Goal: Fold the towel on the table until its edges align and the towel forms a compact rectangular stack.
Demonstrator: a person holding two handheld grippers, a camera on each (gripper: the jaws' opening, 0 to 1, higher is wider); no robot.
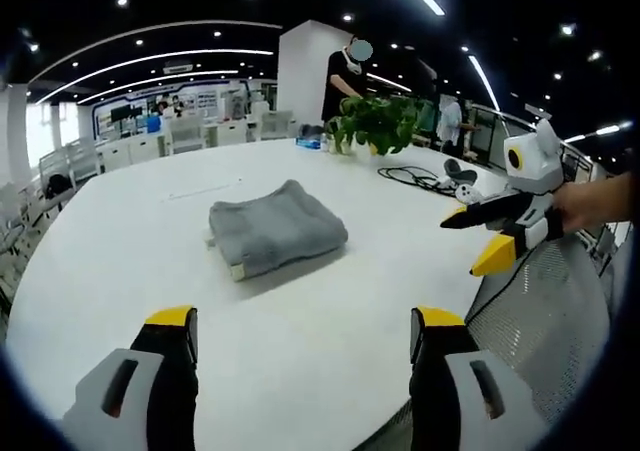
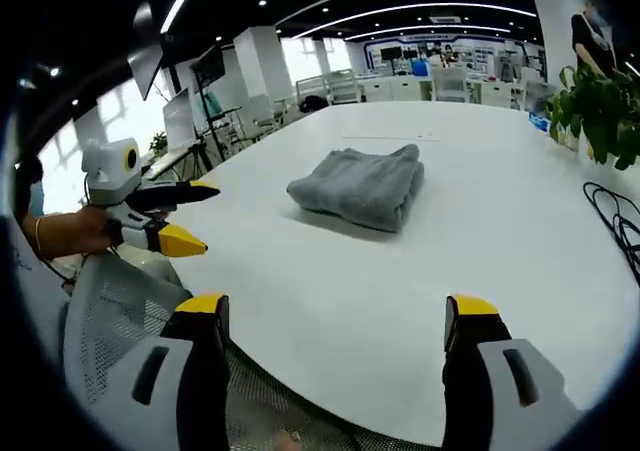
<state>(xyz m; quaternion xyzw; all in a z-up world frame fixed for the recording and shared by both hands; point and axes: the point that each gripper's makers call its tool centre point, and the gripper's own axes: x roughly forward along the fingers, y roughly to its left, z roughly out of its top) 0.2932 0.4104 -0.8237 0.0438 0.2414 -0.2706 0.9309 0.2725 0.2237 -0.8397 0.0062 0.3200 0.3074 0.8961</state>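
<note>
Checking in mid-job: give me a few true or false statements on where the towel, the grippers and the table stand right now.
1. The towel lies folded in a compact stack on the white table. True.
2. The left gripper is shut on the towel. False: it is open, short of the towel.
3. The right gripper is open and holds nothing. True.
4. The potted plant stands on the towel. False: it stands apart, farther back on the table.
5. A black cable lies on the table. True.
</note>
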